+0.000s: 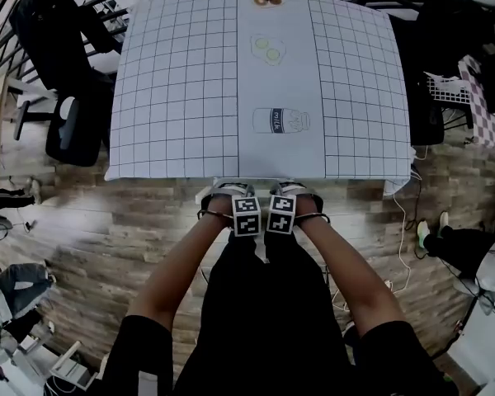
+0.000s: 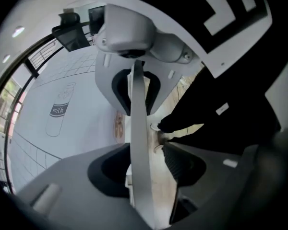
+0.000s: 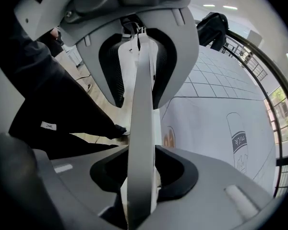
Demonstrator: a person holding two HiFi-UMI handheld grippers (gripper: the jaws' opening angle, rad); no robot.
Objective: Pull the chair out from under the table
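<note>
1. Underfoot, a wood floor [image 1: 107, 229] fills the lower half of the head view, with a white cable [image 1: 406, 246] trailing at the right
2. Bench [image 1: 181, 81] next: it takes up the upper middle, under a white cloth [image 1: 355, 97] with grid squares on both sides and a plain strip down the centre
3. Person [image 1: 264, 328] in black stands at the bench's near edge, both forearms stretched forward and down
4. Black office chair [image 1: 66, 81] sits off the bench's left side, apart from it
5. Chair [image 3: 140, 128], the task's one, is tucked under the near edge of the bench, which hides nearly all of it; only its thin pale top edge shows, running between the jaws of both grippers
6. Left gripper [image 2: 143, 171] points steeply down just beside the right one, jaws wide; the chair's edge lies in the gap, and floor shows between it and the ribbed black pad [image 2: 180, 164]
7. Right gripper [image 3: 144, 174] likewise straddles that edge with jaws wide, dark gaps on both sides of it, so no pad presses
8. Milk drawing [image 1: 280, 121] lies on the cloth's centre strip, near the grippers
</note>
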